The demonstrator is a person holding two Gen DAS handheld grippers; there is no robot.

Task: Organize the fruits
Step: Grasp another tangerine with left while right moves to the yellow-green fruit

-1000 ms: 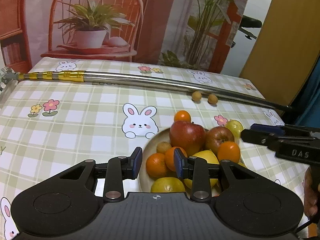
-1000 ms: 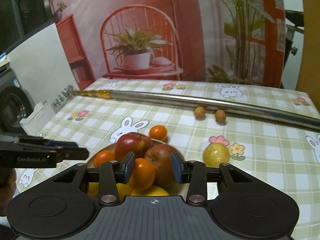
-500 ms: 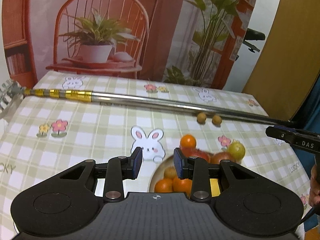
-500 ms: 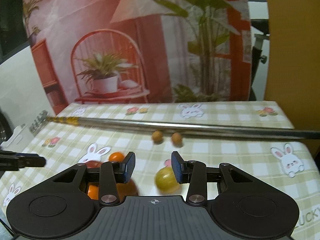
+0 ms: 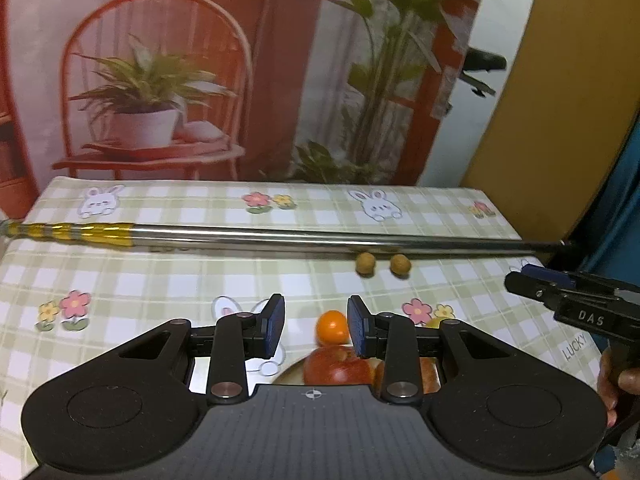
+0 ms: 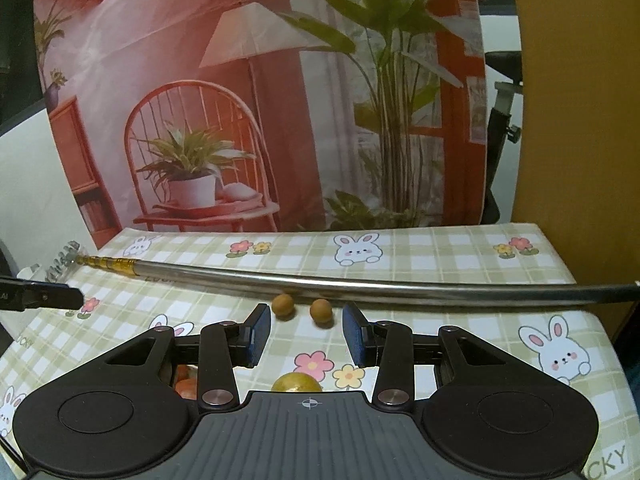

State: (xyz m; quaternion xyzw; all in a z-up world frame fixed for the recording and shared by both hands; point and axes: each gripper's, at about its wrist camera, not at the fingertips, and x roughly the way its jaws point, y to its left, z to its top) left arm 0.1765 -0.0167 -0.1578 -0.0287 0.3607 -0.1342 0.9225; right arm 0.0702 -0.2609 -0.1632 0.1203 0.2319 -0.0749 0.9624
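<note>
Where the checked tablecloth (image 5: 160, 280) spans the table, we list a long metal pole (image 6: 360, 282) across it, w/ 2 small brown fruits (image 6: 283, 304) just in front. Nearer: plate (image 5: 286, 376) w/ red apple (image 5: 338, 368), orange (image 5: 332, 326) at its far edge, yellow fruit (image 6: 296, 383) apart. Left gripper (image 5: 316, 330) & right gripper (image 6: 306, 336): jaws parted, nothing held.

Two small brown round fruits (image 6: 283, 305) (image 6: 321, 311) are counted beside one metal pole (image 6: 360, 282). One orange (image 5: 331, 327), at least one red apple (image 5: 338, 368) and one yellow fruit (image 6: 296, 383) are visible. Two grippers are counted: left gripper (image 5: 316, 330), right gripper (image 6: 306, 338). One checked tablecloth (image 6: 440, 252) is present.
</note>
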